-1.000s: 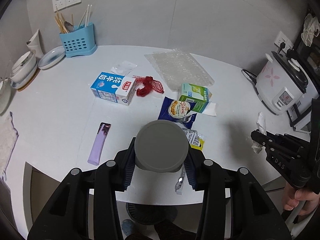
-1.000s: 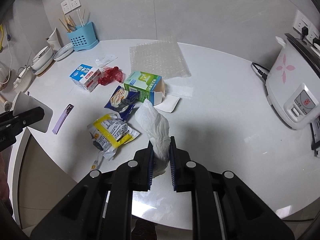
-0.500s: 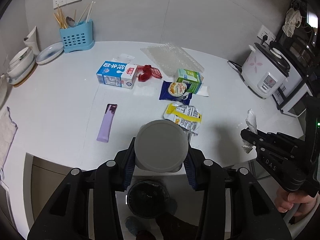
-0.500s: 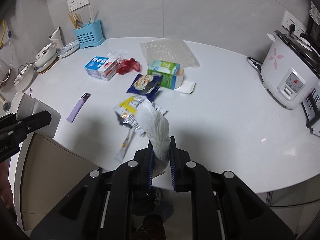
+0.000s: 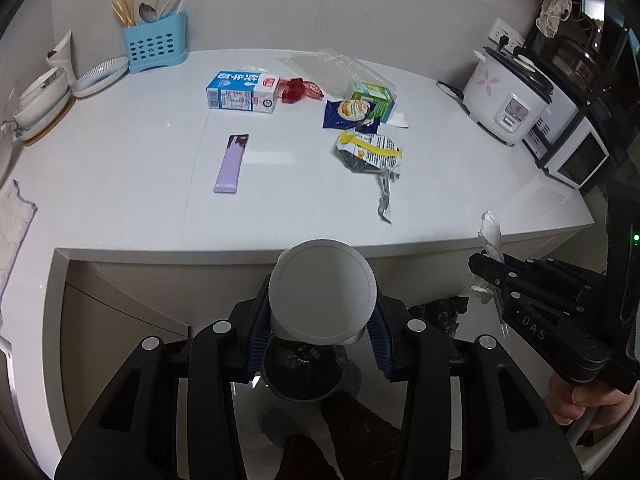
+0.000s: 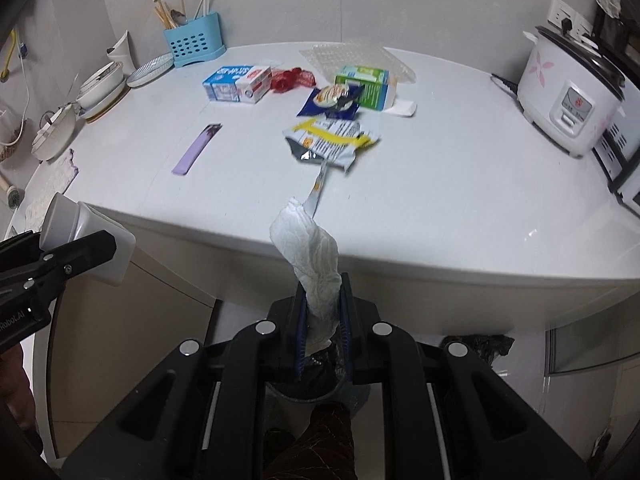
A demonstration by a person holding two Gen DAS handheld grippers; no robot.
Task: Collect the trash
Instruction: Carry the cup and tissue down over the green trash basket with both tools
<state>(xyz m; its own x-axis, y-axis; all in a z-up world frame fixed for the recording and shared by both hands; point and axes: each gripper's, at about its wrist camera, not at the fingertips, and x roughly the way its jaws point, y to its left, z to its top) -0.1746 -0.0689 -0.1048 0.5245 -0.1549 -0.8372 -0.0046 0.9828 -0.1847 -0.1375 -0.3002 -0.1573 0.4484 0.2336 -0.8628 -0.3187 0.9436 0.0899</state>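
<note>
My left gripper (image 5: 320,322) is shut on a grey-white cup (image 5: 322,292), its round base facing the camera. Right under it stands a dark bin (image 5: 304,372) on the floor, in front of the table edge. My right gripper (image 6: 323,320) is shut on a crumpled white tissue (image 6: 316,272) above the same bin (image 6: 316,386). On the white table (image 5: 120,184) lie a milk carton (image 5: 242,92), a red net (image 5: 300,89), a green box (image 5: 374,98), a blue wrapper (image 5: 348,114), a yellow wrapper (image 5: 370,152) and a purple packet (image 5: 231,164).
A rice cooker (image 5: 508,96) and an oven stand at the table's right end. A blue utensil holder (image 5: 154,42) and stacked dishes (image 5: 44,94) stand at the back left. Bubble wrap (image 5: 332,66) lies at the back. A person's shoe (image 5: 352,420) shows by the bin.
Both grippers have drawn back from over the table past its front edge, still holding the cup and the tissue. The bin on the floor has come into view beneath them.
</note>
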